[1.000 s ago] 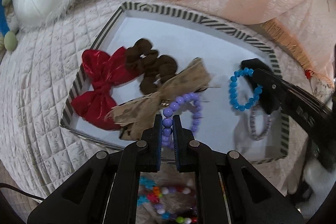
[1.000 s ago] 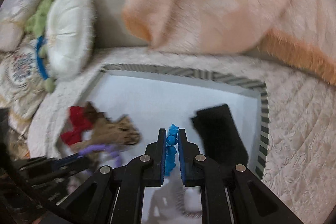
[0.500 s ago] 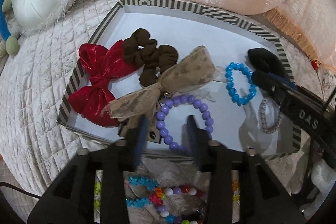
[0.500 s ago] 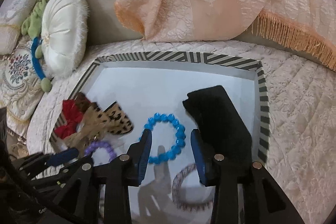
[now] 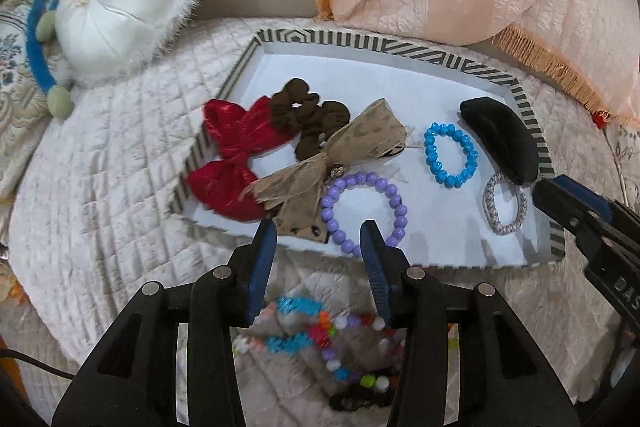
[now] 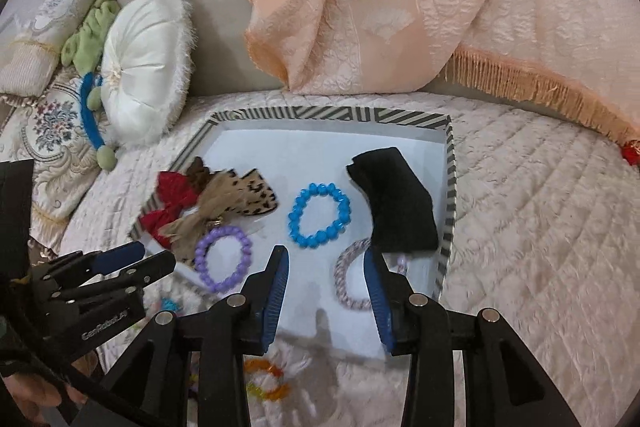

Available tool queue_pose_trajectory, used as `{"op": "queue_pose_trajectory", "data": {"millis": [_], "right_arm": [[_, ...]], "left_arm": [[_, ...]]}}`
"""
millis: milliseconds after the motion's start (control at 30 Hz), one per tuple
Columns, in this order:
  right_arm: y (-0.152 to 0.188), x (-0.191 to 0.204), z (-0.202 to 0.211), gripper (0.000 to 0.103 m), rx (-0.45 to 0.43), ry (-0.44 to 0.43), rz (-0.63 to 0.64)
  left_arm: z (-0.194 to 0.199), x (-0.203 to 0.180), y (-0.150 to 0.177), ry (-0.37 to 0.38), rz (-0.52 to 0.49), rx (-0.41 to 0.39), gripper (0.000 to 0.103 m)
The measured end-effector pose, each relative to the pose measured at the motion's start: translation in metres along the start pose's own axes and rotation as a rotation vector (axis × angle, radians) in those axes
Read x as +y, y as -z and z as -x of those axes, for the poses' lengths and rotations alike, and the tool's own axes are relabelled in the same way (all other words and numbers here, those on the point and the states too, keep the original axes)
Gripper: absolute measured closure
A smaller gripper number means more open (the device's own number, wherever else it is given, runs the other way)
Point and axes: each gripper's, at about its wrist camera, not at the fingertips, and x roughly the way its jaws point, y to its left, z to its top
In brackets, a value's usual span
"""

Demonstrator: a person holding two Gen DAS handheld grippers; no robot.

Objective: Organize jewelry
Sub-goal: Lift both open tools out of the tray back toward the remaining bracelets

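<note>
On the quilted cream bed point(image 5: 112, 163) lies a shallow white tray with a black-and-white striped rim point(image 5: 400, 45). In the left wrist view, the left tool point(image 5: 318, 251) hangs over the tray's near edge with its blue-padded jaws spread wide and nothing between them. Just beyond, at 12 o'clock, the purple bead bracelet point(image 5: 362, 213) lies flat on the tray floor. The right tool point(image 6: 326, 269) also stands open and empty. In the right wrist view, the bright blue bead bracelet point(image 6: 320, 215) lies at 12 o'clock from it, free of the pads. A silver-lilac woven bangle point(image 6: 352, 279) lies at its 1 o'clock beside a black velvet pad point(image 6: 396, 207). A red satin bow point(image 5: 236, 159), a brown scrunchie point(image 5: 308, 113) and a tan gauze bow point(image 5: 340, 155) crowd the tray's 9 o'clock side.
</note>
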Motion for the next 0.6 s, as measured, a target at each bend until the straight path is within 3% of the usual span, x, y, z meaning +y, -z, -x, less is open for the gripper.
{"op": "queue_pose_trajectory", "data": {"millis": [600], "right_arm": [[0.059,0.062,0.079,0.062,-0.064,0.011,-0.003]], "left_arm": [[0.088,0.022,0.062,-0.038,-0.005,-0.161,0.060]]}}
